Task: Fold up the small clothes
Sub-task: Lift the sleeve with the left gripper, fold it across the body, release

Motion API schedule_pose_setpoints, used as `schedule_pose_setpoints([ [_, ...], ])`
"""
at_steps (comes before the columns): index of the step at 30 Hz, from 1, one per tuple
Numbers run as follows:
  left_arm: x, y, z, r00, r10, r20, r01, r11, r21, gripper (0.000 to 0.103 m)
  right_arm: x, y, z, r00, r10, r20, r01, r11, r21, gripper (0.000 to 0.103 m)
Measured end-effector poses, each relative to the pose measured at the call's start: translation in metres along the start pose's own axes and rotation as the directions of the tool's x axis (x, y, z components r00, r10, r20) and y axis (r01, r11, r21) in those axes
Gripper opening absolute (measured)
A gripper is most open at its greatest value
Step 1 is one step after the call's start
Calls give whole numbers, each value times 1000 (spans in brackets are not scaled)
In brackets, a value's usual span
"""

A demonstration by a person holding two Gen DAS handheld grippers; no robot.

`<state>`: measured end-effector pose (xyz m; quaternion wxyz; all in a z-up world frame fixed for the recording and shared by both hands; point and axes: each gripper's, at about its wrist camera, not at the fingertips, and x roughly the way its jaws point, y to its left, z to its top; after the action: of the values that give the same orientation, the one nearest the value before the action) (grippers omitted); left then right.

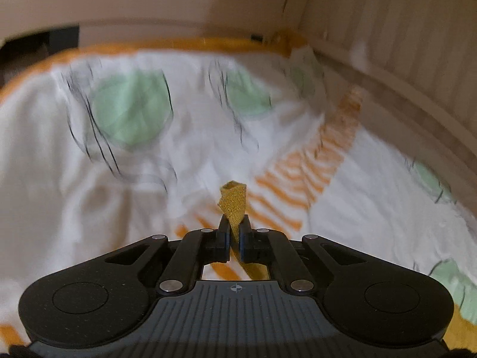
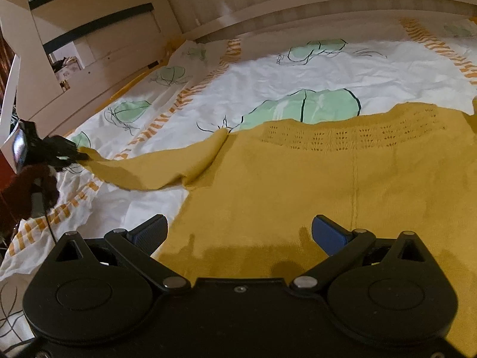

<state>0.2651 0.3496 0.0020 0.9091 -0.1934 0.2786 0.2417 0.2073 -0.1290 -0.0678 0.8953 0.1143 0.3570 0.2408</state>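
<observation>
Left claw (image 1: 232, 232) pinching sleeve (image 2: 143, 170) tip; right claw (image 2: 238, 234) gaping over sweater (image 2: 328, 185) hem — lying flat on bed (image 2: 328, 68).

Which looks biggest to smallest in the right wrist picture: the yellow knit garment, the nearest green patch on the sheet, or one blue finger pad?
1. yellow knit garment, by far the largest.
2. green patch.
3. blue finger pad, the smallest, though it sits nearest the camera, which enlarges it.
</observation>
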Motion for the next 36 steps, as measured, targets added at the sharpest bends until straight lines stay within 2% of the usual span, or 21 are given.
schedule_pose_setpoints([
  [5,-36,-10,34,997,1,77,-4,999,41,5,-13,4,3,1000,6,23,-6,1000,8,102],
  [9,-64,-35,53,993,-33,113,24,996,82,5,-24,5,5,999,5,41,-6,1000,17,102],
  [14,-93,-81,58,985,-114,128,97,986,133,5,-38,-8,3,999,-15,48,13,999,38,102],
  [19,-119,-139,52,967,-223,121,199,962,188,5,-52,-29,2,997,-75,24,75,996,38,102],
  [23,-136,-188,35,946,-310,93,282,931,231,5,-60,-52,4,989,-149,1,149,988,42,102],
  [27,-144,-240,12,924,-381,42,358,898,256,5,-65,-75,6,981,-193,15,192,979,62,102],
  [30,-144,-274,-13,910,-414,9,394,872,290,5,-71,-90,3,973,-229,43,225,971,75,102],
  [36,-130,-339,-75,884,-458,-92,459,819,344,5,-77,-114,1,965,-260,31,257,963,85,102],
])
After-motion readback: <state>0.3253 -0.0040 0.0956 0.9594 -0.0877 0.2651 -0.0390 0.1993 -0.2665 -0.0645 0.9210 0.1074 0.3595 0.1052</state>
